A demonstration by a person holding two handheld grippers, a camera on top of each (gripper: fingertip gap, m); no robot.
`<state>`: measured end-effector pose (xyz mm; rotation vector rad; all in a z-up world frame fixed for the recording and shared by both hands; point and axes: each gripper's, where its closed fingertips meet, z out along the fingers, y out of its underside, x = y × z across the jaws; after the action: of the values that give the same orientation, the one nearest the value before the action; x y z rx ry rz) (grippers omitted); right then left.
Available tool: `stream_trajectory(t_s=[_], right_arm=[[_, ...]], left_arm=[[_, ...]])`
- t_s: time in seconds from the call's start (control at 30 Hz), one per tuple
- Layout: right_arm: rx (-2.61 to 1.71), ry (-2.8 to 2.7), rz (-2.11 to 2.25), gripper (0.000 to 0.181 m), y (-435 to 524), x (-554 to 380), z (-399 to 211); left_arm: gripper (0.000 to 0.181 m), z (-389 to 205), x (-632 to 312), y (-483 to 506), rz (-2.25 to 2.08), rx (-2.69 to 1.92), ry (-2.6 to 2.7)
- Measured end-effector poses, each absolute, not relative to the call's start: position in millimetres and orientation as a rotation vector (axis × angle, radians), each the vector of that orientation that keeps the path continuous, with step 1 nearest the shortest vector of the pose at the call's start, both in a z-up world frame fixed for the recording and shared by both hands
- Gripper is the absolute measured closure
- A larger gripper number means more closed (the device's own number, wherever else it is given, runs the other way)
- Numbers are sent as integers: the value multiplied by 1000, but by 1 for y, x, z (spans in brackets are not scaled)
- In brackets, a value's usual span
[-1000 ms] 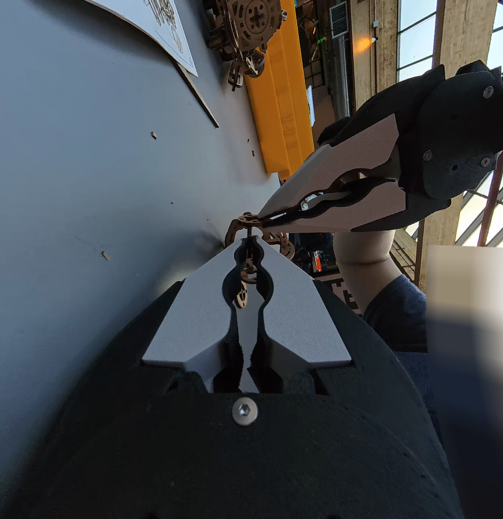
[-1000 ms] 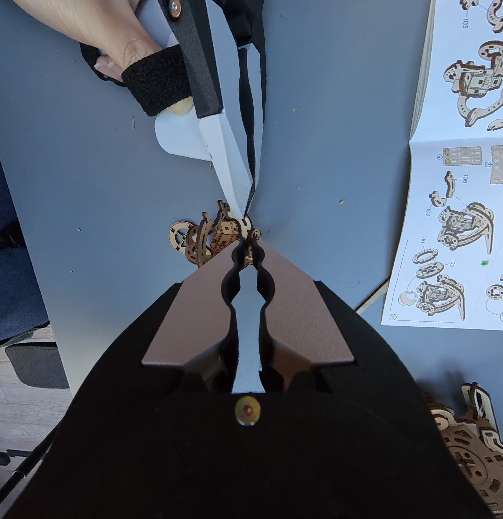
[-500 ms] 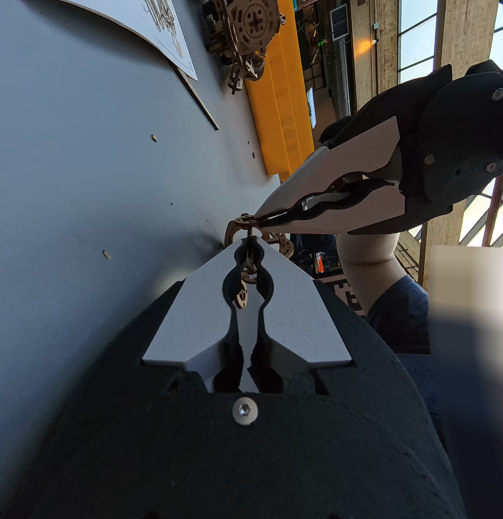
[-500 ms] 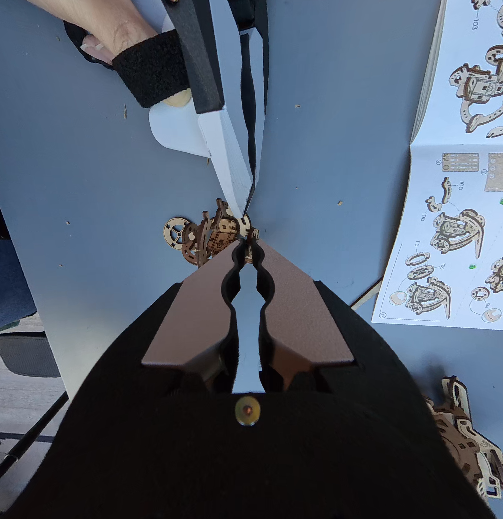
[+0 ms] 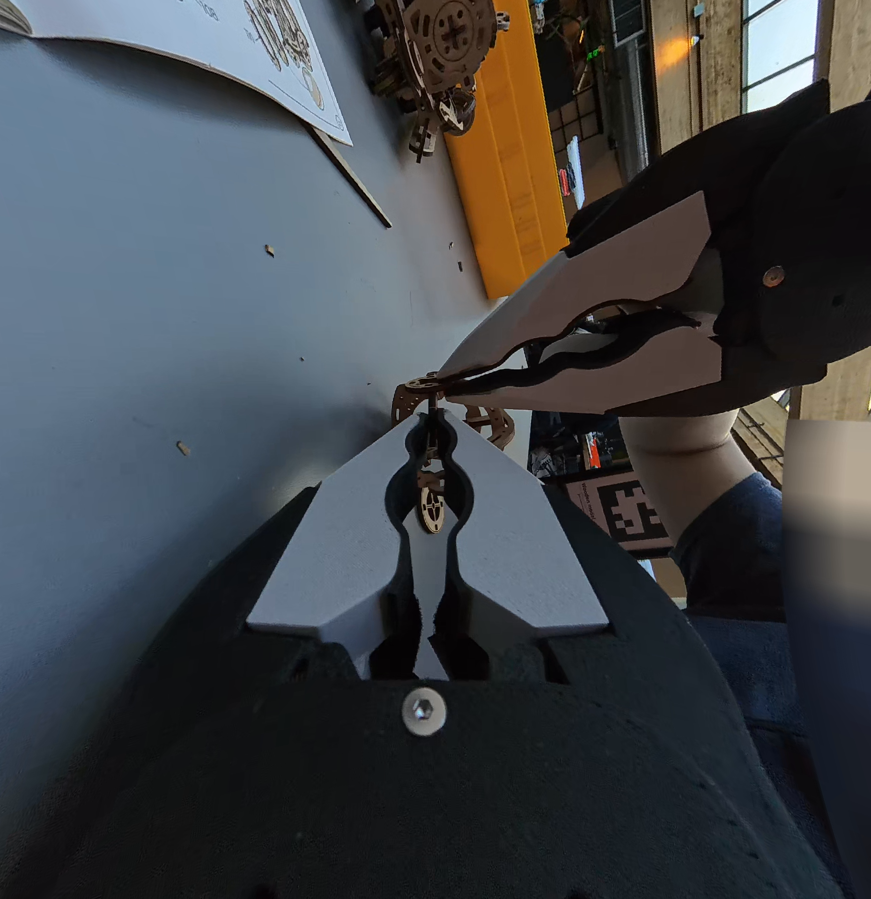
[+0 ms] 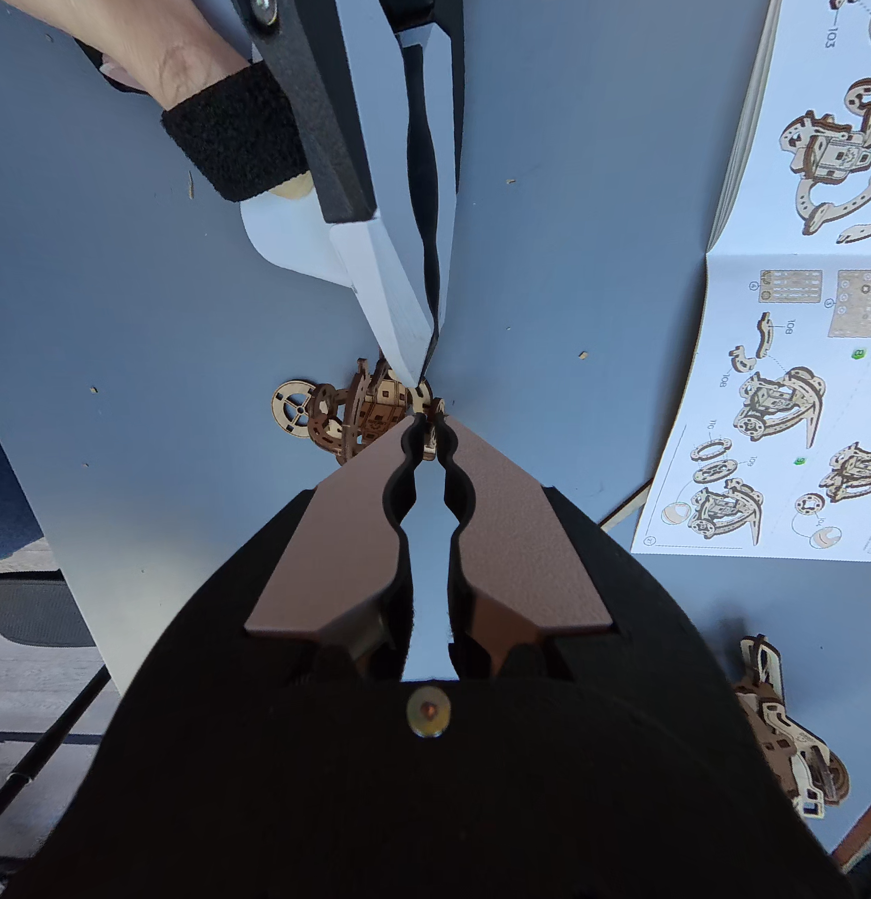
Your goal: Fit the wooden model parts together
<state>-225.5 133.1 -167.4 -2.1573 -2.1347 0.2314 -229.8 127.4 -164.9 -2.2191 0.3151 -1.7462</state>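
Wooden and very thin, the small model (image 6: 370,418) stood near the front edge of the grey bench (image 6: 156,301), between the two tools. Its parts were laser-cut plywood with many holes and curved arms, so I judge it light, stiff and easy to snap if it is squeezed across the thin arms.

The left gripper (image 5: 431,421), with pale grey fingers (image 5: 355,525), was clenched on a narrow piece of the model at its very tip; a small round wheel (image 5: 432,512) showed in the gap behind the tips. The right gripper (image 6: 427,422), with brown fingers (image 6: 341,525), was closed on a small ring part (image 5: 420,384) at the top of the model, just beside the left tips. How far the ring was already seated I cannot tell.

A loose wheel disc (image 6: 293,406) lay on the bench just beside the model. The open instruction booklet (image 6: 784,389) lay toward the right edge, and a bigger wooden assembly (image 6: 788,744) sat near it.

Better hold is on the flat faces and near the joints, with gentle straight pressure, because a twist could break a tab.
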Motion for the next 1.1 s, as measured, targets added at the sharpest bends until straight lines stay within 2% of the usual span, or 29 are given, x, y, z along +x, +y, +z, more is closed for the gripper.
stream_trajectory(t_s=[0.03,0.63,1.1], right_arm=[[-2155,-2141,222,178,133,-225,-167],[-2174,-2140,200,179,135,-229,-168],[-2140,-2153,159,170,137,-231,-169]], left_arm=[[181,-165,-230,127,-1742,-2220,317],[181,-166,-234,132,-1731,-2231,284],[181,-166,-235,135,-1742,-2222,264]])
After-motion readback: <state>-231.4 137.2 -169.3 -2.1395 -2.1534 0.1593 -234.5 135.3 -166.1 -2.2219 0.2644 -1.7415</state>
